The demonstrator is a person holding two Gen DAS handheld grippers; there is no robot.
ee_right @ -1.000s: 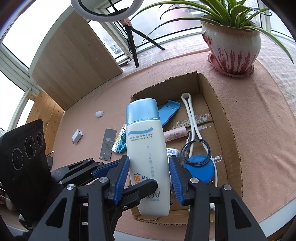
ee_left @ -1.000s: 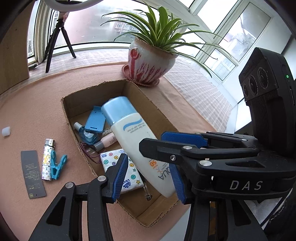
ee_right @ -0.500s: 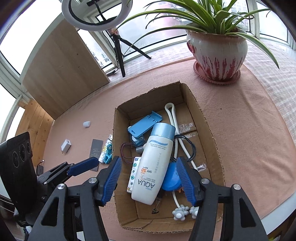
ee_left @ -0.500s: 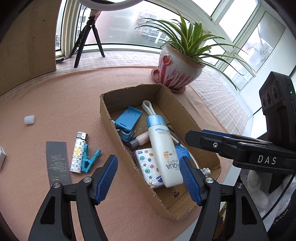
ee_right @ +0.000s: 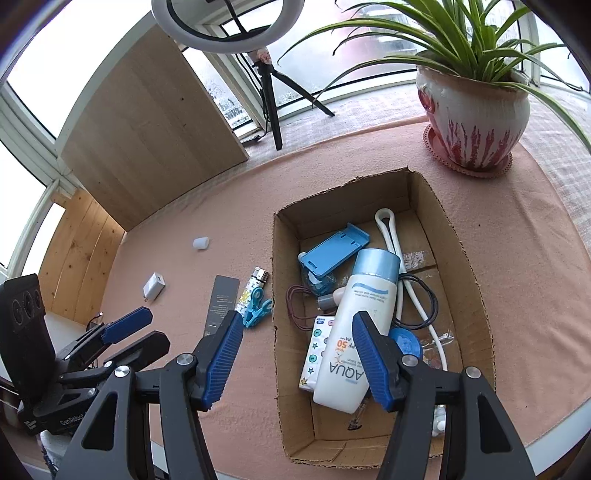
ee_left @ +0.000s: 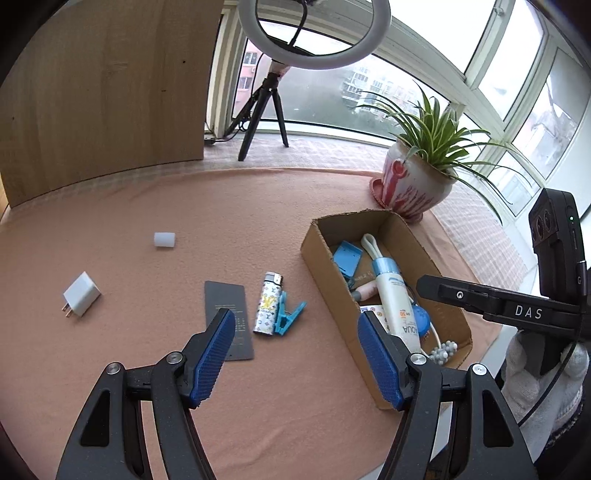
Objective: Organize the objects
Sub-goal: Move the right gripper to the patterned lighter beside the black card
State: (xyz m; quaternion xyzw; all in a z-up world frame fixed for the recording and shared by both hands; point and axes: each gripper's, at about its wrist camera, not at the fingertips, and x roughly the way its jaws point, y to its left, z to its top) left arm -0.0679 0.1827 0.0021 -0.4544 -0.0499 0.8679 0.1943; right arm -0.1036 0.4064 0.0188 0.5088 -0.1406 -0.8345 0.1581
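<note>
**Two hand-held grippers above a table with a cardboard box, both empty-jawed.**

Nearest, the left gripper stands wide apart with nothing between its blue pads, over the pink tablecloth; the right gripper is likewise spread and empty, above the near end of the cardboard box. Inside the box, a white sunscreen bottle with a pale blue cap lies slantwise atop a patterned tissue pack, a blue phone stand and a white cord. Left of the box, on the cloth, lie a blue clip, touching a patterned lighter, and a dark card. Farther off lie a white charger plug and a small white cap. Beyond the box stands a potted plant, then a ring light on its tripod.
</note>
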